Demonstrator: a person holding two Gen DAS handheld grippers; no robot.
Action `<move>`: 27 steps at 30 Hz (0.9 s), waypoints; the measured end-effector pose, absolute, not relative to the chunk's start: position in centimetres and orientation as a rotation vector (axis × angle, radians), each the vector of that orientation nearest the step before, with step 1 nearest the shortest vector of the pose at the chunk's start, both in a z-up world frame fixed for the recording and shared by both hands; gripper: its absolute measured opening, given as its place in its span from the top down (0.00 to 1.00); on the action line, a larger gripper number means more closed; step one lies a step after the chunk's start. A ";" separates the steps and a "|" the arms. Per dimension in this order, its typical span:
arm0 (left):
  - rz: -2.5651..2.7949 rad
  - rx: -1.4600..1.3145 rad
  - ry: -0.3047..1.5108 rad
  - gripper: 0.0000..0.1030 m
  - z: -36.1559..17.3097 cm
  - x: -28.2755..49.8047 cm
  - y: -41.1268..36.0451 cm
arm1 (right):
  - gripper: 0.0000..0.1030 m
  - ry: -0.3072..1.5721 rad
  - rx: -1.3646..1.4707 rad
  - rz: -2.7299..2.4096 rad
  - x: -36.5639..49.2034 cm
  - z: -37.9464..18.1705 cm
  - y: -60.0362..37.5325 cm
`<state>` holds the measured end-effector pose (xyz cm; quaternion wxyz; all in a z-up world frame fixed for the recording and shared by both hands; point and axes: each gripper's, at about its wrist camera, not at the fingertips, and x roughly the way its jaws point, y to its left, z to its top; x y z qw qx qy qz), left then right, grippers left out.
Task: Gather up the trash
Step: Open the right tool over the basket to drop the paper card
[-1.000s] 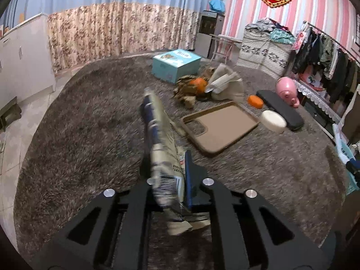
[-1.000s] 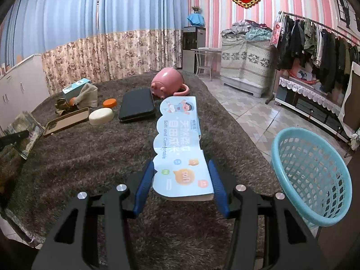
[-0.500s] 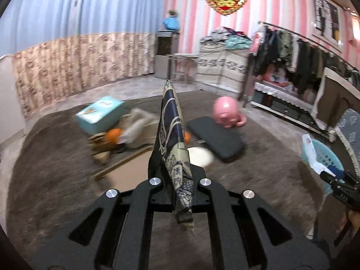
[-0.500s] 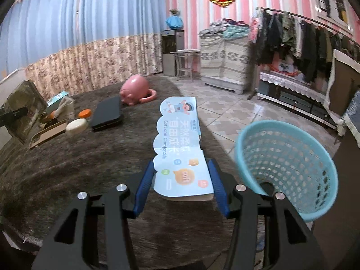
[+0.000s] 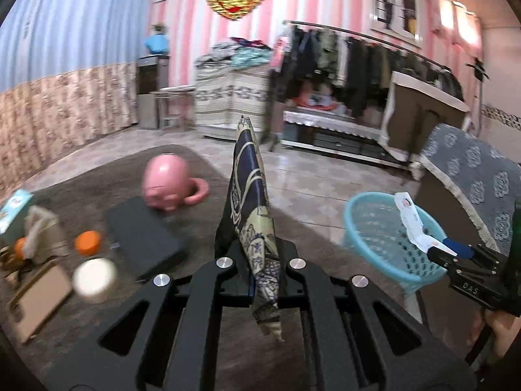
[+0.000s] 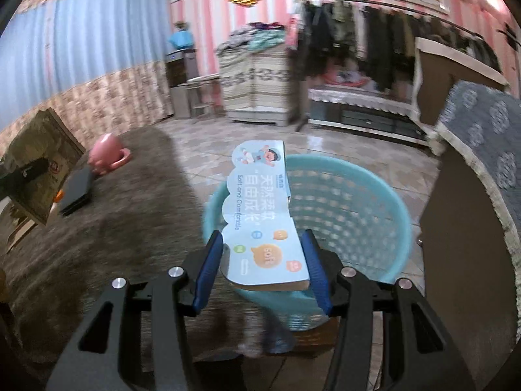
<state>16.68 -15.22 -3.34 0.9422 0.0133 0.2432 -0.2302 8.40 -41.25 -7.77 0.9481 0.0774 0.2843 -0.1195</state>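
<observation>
My left gripper (image 5: 259,280) is shut on a flat dark blue and beige wrapper (image 5: 250,202), held upright above the brown rug-covered table (image 5: 202,228). My right gripper (image 6: 263,260) is shut on a light blue printed pack (image 6: 260,215) and holds it over the near rim of the light blue mesh basket (image 6: 368,208). In the left wrist view the basket (image 5: 374,228) stands at the right, with the right gripper (image 5: 456,251) and its pack (image 5: 412,221) over it. The left gripper's wrapper shows at the left of the right wrist view (image 6: 35,163).
On the table lie a pink pig-shaped cup (image 5: 169,182), a black case (image 5: 143,238), an orange lid (image 5: 88,242), a white round tin (image 5: 94,277) and a brown tray (image 5: 35,299). A grey-covered chair (image 5: 472,176) stands right of the basket. A clothes rack (image 5: 358,65) lines the far wall.
Both grippers have swung right, away from the table's middle. The right gripper's pack has moved from above the table to over the basket. The left gripper's wrapper is lifted and turned edge-on.
</observation>
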 end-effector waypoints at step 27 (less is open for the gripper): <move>-0.816 0.161 0.607 0.95 -8.8 20.7 -36.7 | 0.51 0.543 0.181 -0.476 8.1 -9.4 -49.8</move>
